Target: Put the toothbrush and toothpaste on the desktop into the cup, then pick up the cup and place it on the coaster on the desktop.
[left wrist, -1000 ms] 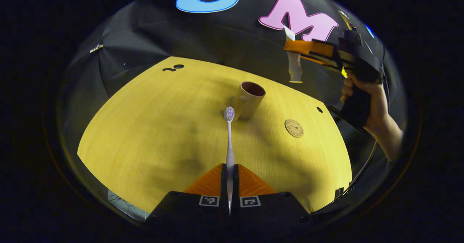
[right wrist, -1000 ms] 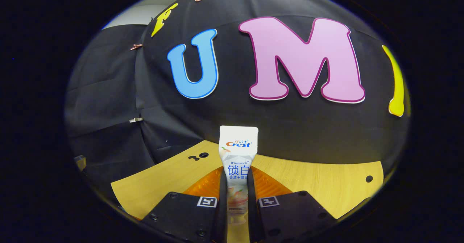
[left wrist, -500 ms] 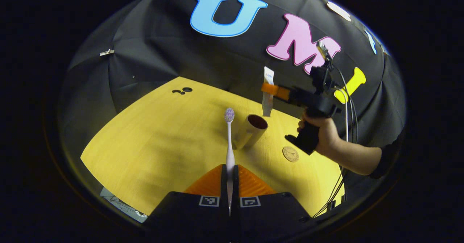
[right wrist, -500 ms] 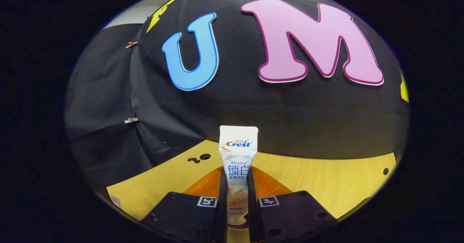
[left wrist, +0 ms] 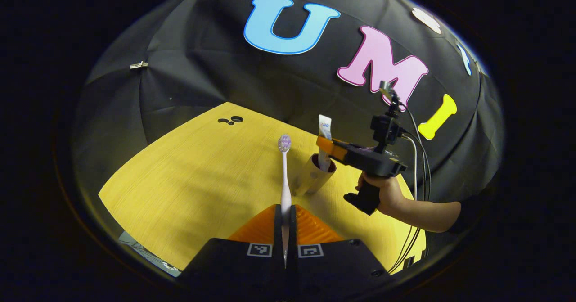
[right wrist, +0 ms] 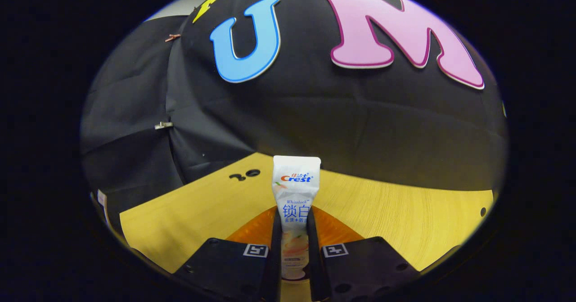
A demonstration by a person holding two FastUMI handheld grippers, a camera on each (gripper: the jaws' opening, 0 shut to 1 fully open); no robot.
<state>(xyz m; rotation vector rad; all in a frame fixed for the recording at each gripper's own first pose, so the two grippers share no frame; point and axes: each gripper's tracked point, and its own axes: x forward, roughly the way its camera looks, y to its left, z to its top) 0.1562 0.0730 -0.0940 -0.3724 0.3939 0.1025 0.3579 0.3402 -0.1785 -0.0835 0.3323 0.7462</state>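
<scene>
Setting: we work over a yellow wood-grain surface [left wrist: 189, 167] backed by the booth's black cloth wall.
Left claw [left wrist: 285, 216]: we have it closed on the handle of a white toothbrush with a pale bristle head [left wrist: 285, 176], both fingers pressing it; its long axis runs straight ahead of the claw, head forward.
Right claw [right wrist: 294, 248]: we have it clamped on a white toothpaste tube with printed label [right wrist: 295, 198], held upright, crimped end up.
Cup: the tan cylindrical cup with a dark inside [left wrist: 312, 178] stands on the surface just right of the toothbrush head.
Key relation: in the left gripper view the tube's lower end sits at the cup's mouth, seemingly just inside, so we judge the right hand [left wrist: 387, 194] nearer and its release due first.
Next: we then tip the toothbrush rightward into the cup.
</scene>
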